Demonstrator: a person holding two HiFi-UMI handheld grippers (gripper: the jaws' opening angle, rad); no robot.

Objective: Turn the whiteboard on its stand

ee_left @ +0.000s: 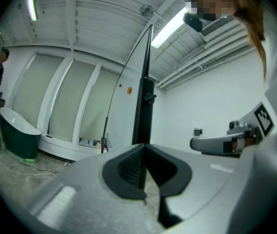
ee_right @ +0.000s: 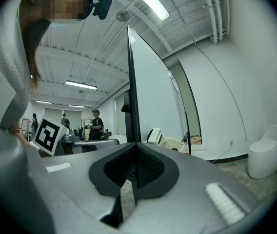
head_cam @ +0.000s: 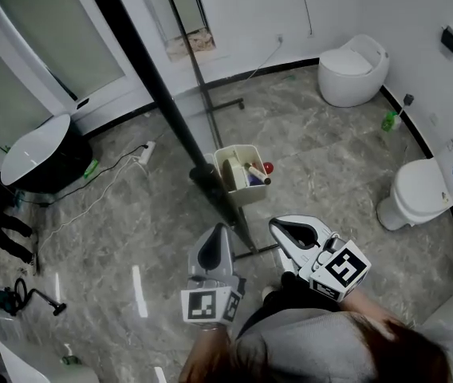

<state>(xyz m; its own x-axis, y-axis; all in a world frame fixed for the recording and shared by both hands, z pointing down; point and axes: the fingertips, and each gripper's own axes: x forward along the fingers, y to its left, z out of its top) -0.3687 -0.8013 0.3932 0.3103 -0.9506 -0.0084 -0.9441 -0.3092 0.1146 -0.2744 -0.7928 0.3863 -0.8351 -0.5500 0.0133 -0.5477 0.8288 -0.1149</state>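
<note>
The whiteboard [head_cam: 153,82] stands upright on its stand [head_cam: 225,104] on the grey floor [head_cam: 322,158]. In the head view it is seen edge-on as a dark bar running from the top left to the middle, with a beige bin [head_cam: 252,196] of markers against its right face. The left gripper [head_cam: 217,236] and the right gripper [head_cam: 282,230] are held level close to the board's near edge, 1 on each side, and each has its 2 jaws pressed together with nothing between them.
</note>
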